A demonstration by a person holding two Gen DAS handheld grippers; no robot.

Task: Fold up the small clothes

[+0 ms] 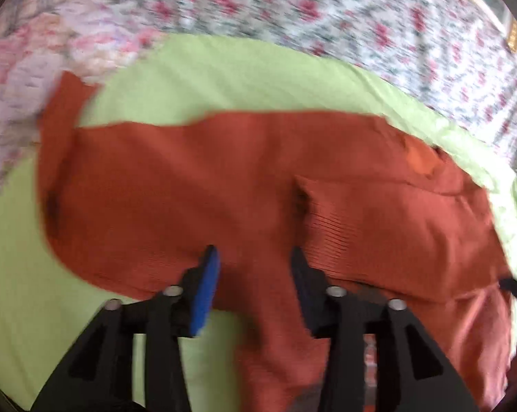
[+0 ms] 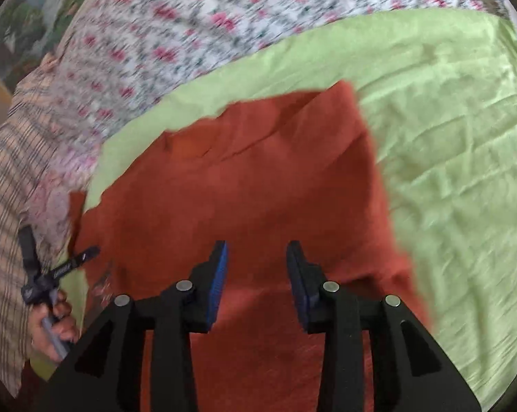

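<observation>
Plainly, the rust-orange garment (image 1: 196, 185) lies spread flat on a light green sheet (image 1: 196, 68), filling the middle of the left wrist view from about nine o'clock across to three o'clock. One sleeve or corner sticks out toward ten o'clock, reaching the edge of the green sheet. A ribbed part of the garment is folded over on top of the body toward three o'clock, with its folded edge running up near the centre. In the right wrist view the same garment (image 2: 244, 189) spreads from the centre down to six o'clock, its far corner pointing to twelve o'clock.

The left gripper (image 1: 255, 257) sits at six o'clock of its own view, its jaws standing apart above the cloth with nothing pinched between the blue pads (image 1: 205, 292). The right gripper (image 2: 256, 254) likewise hangs over the garment with its jaws parted somewhat less, and no fabric is caught between them.

Beyond the green sheet, from ten o'clock to two o'clock in both views, lies a floral bedcover (image 2: 196, 27) in white with pink flowers. At eight o'clock of the right wrist view, a hand (image 2: 52, 326) grips a handle, beside a striped sleeve (image 2: 4, 213). Both pictures are blurred.
</observation>
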